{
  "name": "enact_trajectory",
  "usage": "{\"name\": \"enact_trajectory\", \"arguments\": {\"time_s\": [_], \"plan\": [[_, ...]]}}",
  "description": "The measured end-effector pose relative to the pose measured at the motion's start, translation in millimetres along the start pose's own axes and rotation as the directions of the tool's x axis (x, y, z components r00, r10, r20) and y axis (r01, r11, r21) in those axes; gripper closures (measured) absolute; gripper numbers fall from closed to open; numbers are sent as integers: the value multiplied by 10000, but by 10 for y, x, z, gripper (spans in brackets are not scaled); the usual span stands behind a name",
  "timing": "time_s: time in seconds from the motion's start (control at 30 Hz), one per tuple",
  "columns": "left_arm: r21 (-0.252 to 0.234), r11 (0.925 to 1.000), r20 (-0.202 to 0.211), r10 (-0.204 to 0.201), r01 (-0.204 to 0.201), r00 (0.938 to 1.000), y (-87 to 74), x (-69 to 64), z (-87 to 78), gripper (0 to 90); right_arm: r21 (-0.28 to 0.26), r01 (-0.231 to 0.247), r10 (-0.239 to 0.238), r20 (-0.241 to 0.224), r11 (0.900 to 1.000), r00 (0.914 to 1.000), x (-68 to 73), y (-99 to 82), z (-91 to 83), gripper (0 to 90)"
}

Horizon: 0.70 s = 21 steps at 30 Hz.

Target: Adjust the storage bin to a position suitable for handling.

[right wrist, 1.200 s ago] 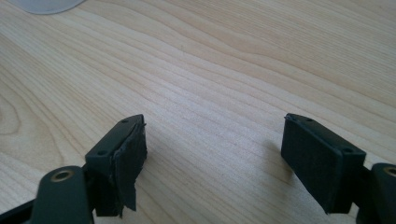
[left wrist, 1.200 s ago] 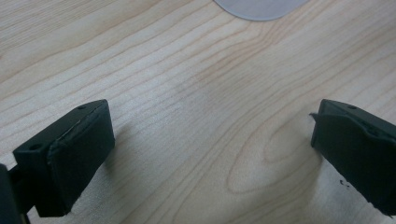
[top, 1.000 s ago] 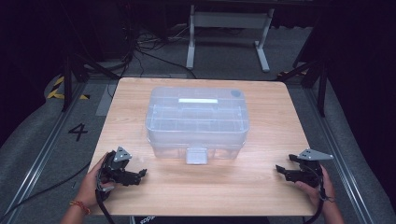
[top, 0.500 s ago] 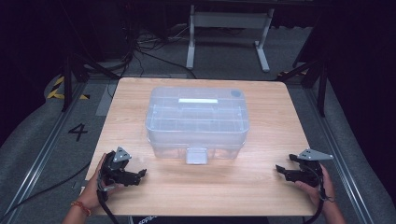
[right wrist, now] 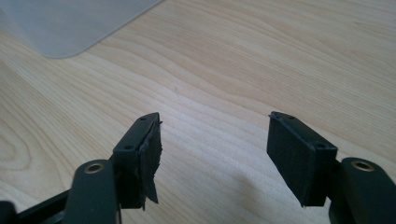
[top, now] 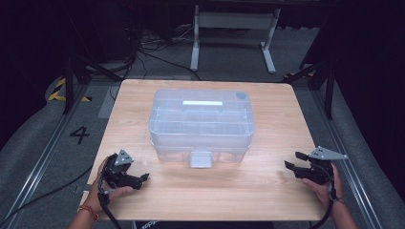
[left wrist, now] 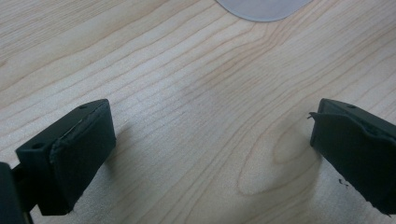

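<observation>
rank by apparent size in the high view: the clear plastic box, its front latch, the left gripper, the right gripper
1. clear plastic box
2. left gripper and right gripper: they look about alike, so no ranking between them
3. front latch

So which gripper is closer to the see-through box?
Left. The left gripper sits just off the clear box's near left corner. The right gripper rests farther out, by the table's right edge. Neither touches it.
</observation>
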State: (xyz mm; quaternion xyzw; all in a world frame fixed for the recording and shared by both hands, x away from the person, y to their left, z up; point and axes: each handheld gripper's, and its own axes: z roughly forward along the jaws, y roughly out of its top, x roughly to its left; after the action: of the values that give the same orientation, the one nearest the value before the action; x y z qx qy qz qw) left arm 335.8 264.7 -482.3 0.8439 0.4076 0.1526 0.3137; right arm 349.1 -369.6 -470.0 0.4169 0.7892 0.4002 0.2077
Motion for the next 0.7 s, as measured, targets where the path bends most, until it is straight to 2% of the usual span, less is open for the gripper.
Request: {"name": "enact_trajectory", "arguments": {"time_s": [0.07, 0.2, 0.27, 0.3, 0.47, 0.5, 0.57, 0.63, 0.7], "plan": [[-27, 10000, 21, 31, -31, 10000, 1, 5, 4, 5, -39, 53, -54, -46, 10000, 10000, 1, 62, -9, 355], [-40, 10000, 18, 72, -72, 10000, 3, 10, 6, 6, -332, -148, 137, -328, 9993, 9994, 16, 168, -45, 357], [-20, 10000, 55, 37, -37, 10000, 3, 8, 6, 6, -513, 106, -126, -399, 9986, 9991, 84, 291, -76, 355], [-15, 10000, 57, 61, -61, 10000, 4, 10, 6, 6, -668, 239, -279, -593, 9975, 9978, 139, 391, -91, 355], [-46, 9999, 42, 130, -130, 9999, 6, 15, 7, 7, -568, 931, -954, -394, 9940, 9947, 255, 575, -47, 353], [-35, 10000, 90, 89, -88, 9999, 4, 11, 6, 10, -522, 1031, -1059, -540, 9933, 9929, 288, 641, -22, 353], [-67, 9999, 74, 130, -130, 9999, 5, 13, 7, 11, -503, 1077, -1103, -516, 9929, 9926, 302, 665, -16, 353], [-46, 9999, 79, 99, -99, 9999, 4, 10, 6, 12, -503, 1347, -1369, -440, 9896, 9896, 336, 726, -10, 353], [-48, 9999, 91, 107, -106, 9999, 4, 11, 6, 13, -658, 1286, -1328, -639, 9895, 9891, 346, 790, -13, 353]]}}
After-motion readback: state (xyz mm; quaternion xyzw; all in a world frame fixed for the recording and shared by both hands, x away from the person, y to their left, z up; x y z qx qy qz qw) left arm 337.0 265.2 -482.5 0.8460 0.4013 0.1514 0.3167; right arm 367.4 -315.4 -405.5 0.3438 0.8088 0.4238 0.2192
